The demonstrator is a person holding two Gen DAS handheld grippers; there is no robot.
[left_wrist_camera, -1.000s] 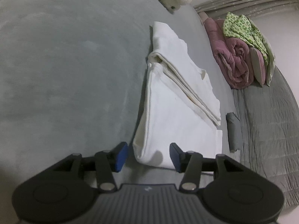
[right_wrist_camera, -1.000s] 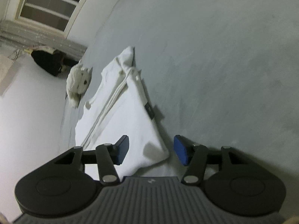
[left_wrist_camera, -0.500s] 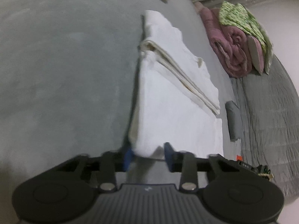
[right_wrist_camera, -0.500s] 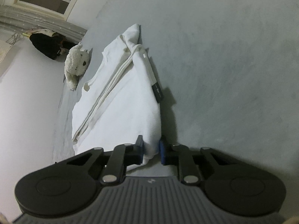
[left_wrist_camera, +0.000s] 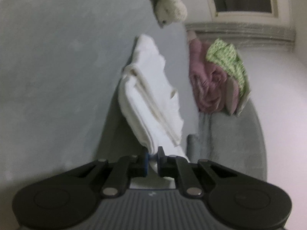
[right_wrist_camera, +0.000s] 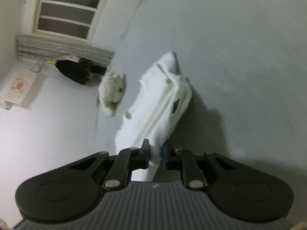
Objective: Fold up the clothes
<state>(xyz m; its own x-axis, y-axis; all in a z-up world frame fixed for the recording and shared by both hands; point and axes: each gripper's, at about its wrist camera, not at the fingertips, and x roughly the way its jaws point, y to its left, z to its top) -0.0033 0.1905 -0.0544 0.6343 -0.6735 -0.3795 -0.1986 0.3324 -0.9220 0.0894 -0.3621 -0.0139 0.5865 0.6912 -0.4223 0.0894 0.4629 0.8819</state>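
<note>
Both grippers are clamped on now: the left gripper (left_wrist_camera: 152,158) has just closed its jaws, and they pinch one near corner of the white folded garment (left_wrist_camera: 153,99), while the right gripper (right_wrist_camera: 155,153), narrowed down to a slim gap, grips the other near corner of the same cloth (right_wrist_camera: 163,105). The garment's held end is off the grey bed cover (left_wrist_camera: 57,76), a dark shadow lying under it, and its far end trails toward the white plush toy (left_wrist_camera: 168,7). A small dark label (right_wrist_camera: 175,103) shows on its side. Beside the bed sit a rolled pink blanket (left_wrist_camera: 205,84) and a green patterned cloth (left_wrist_camera: 228,59), below the window (right_wrist_camera: 67,17)
</note>
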